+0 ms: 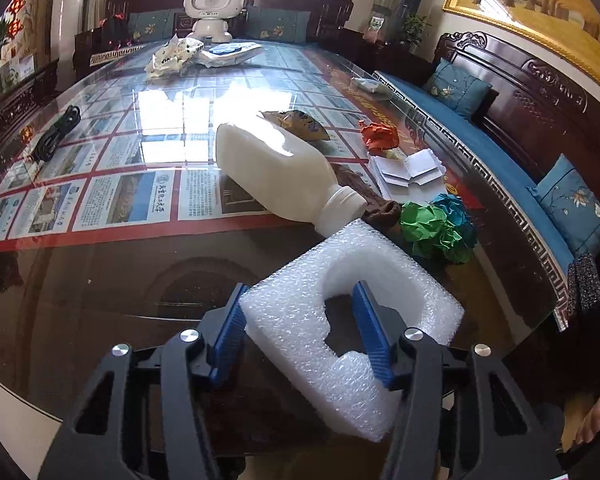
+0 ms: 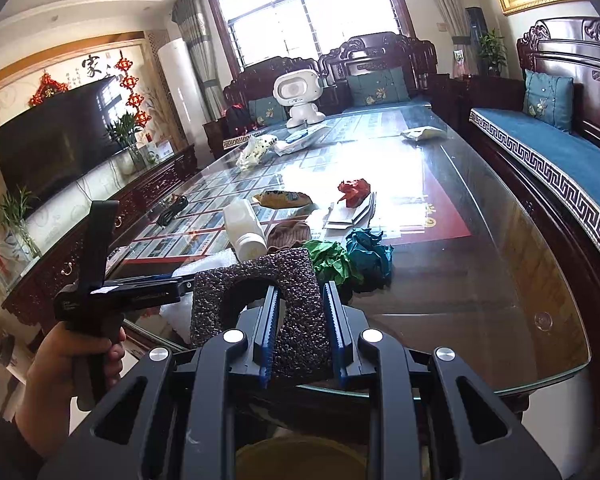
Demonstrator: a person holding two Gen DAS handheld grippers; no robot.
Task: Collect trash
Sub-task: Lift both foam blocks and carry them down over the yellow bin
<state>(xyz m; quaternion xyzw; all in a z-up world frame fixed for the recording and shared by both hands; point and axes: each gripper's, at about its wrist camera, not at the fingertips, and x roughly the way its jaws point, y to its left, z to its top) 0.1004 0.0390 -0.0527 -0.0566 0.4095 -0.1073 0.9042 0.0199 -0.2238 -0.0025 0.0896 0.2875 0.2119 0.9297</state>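
My left gripper (image 1: 300, 300) is shut on one limb of a white foam packing piece (image 1: 300, 340) with a cut-out, held over the near edge of the glass-topped table (image 1: 120, 272). My right gripper (image 2: 302, 296) is shut on a black speckled foam piece (image 2: 300, 280) of the same shape. On the table lie a white plastic bottle (image 1: 272, 168) on its side, green (image 1: 432, 228) and teal (image 1: 456, 208) crumpled paper balls, a red paper ball (image 1: 380, 136), a brown cloth (image 1: 364, 196), folded white card (image 1: 412, 172) and a yellow snack bag (image 1: 296, 122).
A white toy robot (image 1: 212, 8) and crumpled white wrappers (image 1: 176, 56) are at the table's far end. A black cable (image 1: 56, 136) lies at the left. A wooden sofa with blue cushions (image 1: 500, 152) runs along the right. A yellowish bin rim (image 2: 300, 456) shows below my right gripper.
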